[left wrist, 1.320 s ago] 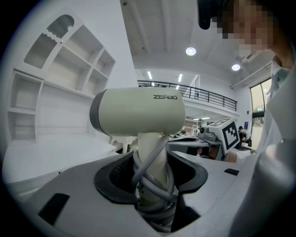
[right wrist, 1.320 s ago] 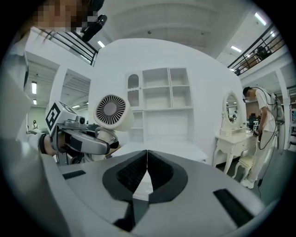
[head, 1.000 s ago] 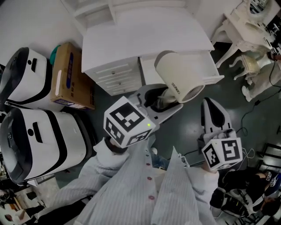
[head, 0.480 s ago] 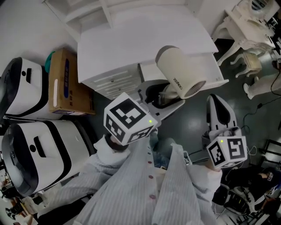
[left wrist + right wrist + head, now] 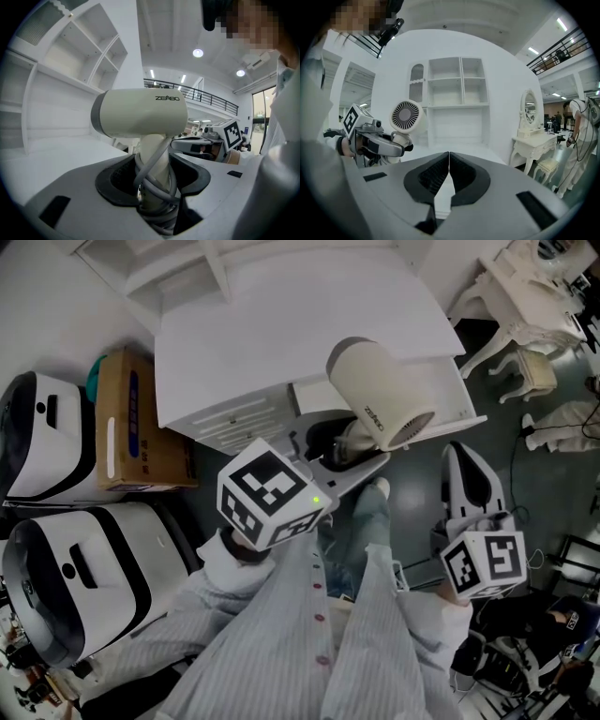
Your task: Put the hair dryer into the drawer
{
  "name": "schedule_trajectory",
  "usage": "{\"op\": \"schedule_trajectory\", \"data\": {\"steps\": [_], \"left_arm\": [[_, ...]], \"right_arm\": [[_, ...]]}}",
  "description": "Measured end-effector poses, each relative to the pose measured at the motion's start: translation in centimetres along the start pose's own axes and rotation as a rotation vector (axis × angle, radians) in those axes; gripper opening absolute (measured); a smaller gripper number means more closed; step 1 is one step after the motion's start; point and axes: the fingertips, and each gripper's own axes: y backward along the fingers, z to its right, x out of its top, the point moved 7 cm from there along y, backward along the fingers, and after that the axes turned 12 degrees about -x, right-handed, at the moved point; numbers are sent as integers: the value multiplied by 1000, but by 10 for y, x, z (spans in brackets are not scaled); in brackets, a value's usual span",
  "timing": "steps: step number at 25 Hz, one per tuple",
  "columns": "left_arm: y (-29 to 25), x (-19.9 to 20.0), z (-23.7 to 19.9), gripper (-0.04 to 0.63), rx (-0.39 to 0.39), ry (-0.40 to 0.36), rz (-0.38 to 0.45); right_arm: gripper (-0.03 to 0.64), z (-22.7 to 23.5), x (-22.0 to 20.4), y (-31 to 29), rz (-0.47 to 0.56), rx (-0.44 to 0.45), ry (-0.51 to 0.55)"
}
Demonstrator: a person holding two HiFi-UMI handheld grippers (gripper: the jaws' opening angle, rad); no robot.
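Observation:
The cream hair dryer (image 5: 380,395) hangs in front of the white desk (image 5: 281,324), just above a pulled-out white drawer (image 5: 457,401). My left gripper (image 5: 349,448) is shut on its handle. In the left gripper view the handle (image 5: 154,154), wrapped in grey cord, stands upright between the jaws, with the dryer's barrel (image 5: 140,112) above them. My right gripper (image 5: 466,457) hovers to the right, below the drawer, shut and holding nothing. In the right gripper view its pads (image 5: 440,173) meet, and the hair dryer (image 5: 407,117) shows at the left, held by the left gripper (image 5: 377,143).
Closed drawer fronts (image 5: 234,413) sit under the desk's left side. A cardboard box (image 5: 127,423) and two white machines (image 5: 47,427) stand on the floor at the left. A white dressing table and stool (image 5: 534,296) are at the right. White shelves (image 5: 459,98) back the desk.
Both grippers have moved forward toward the desk, the left one carrying the hair dryer. The desk and its drawer now lie closer under the dryer.

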Motion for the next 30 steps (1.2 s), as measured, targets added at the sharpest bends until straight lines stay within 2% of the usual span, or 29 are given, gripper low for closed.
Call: {"op": "schedule_trajectory", "data": {"steps": [7, 14, 30], "left_arm": [[-26, 8, -24, 216, 2, 4, 2], [-78, 23, -50, 216, 19, 7, -23], [-198, 67, -106, 216, 234, 63, -12]], "right_arm": [[12, 24, 4, -27, -2, 6, 7], [12, 74, 5, -66, -15, 37, 3], [12, 200, 27, -178, -26, 285, 37]]}}
